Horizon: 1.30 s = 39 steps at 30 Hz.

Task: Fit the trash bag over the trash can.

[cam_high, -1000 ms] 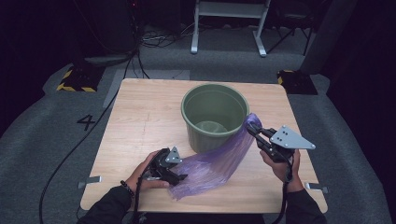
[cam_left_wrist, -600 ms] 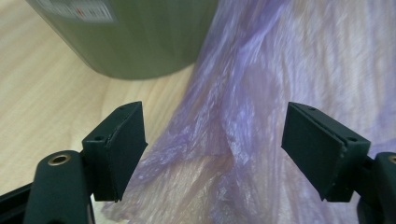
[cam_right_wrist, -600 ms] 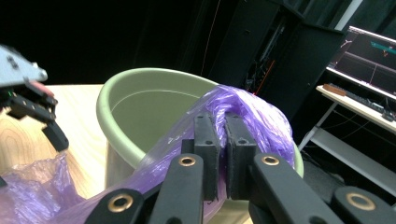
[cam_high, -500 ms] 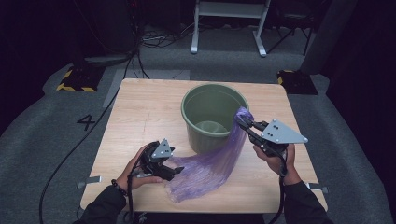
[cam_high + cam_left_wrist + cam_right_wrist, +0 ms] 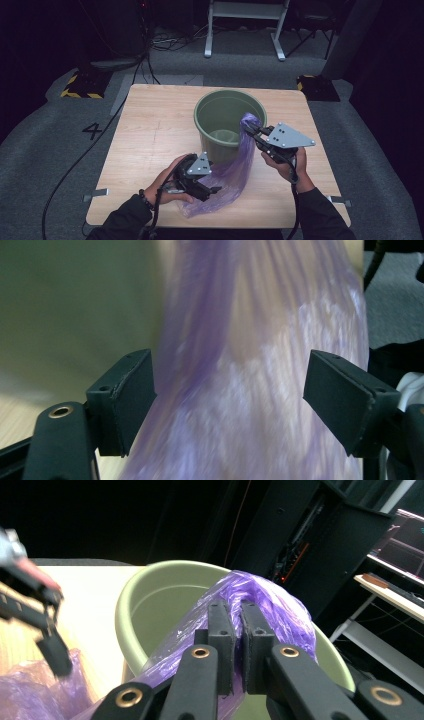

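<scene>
Purple bag (image 5: 235,170), thin translucent plastic, runs from the near part of the surface (image 5: 150,125) up to the rim of the green bucket (image 5: 215,107). Near end of the bag lies crumpled on the surface, on the person's side of the bucket. Left gripper (image 5: 212,191), in the person's left hand (image 5: 167,182), sits just off that crumpled end, near-left of the bucket; jaws have just been opening and now stand well apart. In the left gripper view the plastic hangs between the two pads (image 5: 125,400), blurred; neither pad clearly presses on it. From there the bag rises as a stretched band against the bucket's near-right wall. Right gripper (image 5: 248,128), in the right hand (image 5: 285,165), is at the bucket's right rim; jaws are pinched together on the bag's upper end, which bunches in a purple loop over the jaw tips at the rim. Bucket stands upright near the middle of the surface. Beyond the bucket: grey floor (image 5: 350,105), cables (image 5: 150,45), and a white metal frame (image 5: 245,20).
</scene>
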### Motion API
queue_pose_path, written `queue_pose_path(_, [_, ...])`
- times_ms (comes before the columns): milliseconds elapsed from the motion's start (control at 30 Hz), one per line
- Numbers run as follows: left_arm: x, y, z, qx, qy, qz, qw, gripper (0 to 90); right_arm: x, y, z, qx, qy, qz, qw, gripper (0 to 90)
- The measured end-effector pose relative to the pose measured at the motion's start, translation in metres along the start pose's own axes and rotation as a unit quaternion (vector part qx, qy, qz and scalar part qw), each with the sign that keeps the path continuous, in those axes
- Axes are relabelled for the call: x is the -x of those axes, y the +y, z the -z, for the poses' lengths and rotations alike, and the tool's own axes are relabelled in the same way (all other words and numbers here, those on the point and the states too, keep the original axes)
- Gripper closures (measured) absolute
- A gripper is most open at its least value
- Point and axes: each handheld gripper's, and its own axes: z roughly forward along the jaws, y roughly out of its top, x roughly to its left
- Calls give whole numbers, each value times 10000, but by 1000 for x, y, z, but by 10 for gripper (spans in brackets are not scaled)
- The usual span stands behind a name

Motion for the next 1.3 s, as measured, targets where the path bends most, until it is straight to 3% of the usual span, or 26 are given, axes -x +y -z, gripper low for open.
queue_pose_path(67, [3, 1, -12, -199, -30, -107, 9997, 202, 0, 3, -2, 18, 60, -16, 10000, 863])
queue_pose_path(133, [4, 0, -25, -324, -151, -77, 9993, 204, 0, 5, -5, 22, 69, 4, 10000, 863])
queue_pose_path(267, [6, -5, -39, -539, -124, -127, 9984, 248, 1, 6, -9, -28, 129, -32, 9999, 862])
queue_pose_path(300, [6, -8, -48, -726, 114, -173, 9971, 297, 4, 6, -11, -57, 168, -89, 9998, 861])
queue_pose_path(400, [4, -11, -51, -755, 237, -82, 9968, 468, 7, 6, -15, -91, 220, -167, 9996, 859])
queue_pose_path(600, [-3, -15, -44, -598, 75, -113, 9981, 757, 13, 5, -20, -114, 284, -321, 9990, 854])
queue_pose_path(700, [-3, -16, -39, -642, 156, -212, 9976, 874, 16, 4, -23, -130, 268, -350, 9989, 852])
queue_pose_path(767, [-3, -15, -35, -601, 245, -252, 9976, 886, 17, 4, -26, -188, 263, -361, 9988, 847])
queue_pose_path(900, [-2, -14, -25, -383, 212, -273, 9987, 892, 22, 7, -32, -283, 288, -453, 9982, 833])
queue_pose_path(1067, [1, -9, -13, -283, 307, -444, 9981, 895, 24, 10, -35, -304, 205, -462, 9983, 824])
queue_pose_path(1300, [1, 1, 14, 270, 259, -388, 9985, 897, 33, 11, -47, -665, 247, -691, 9951, 782])
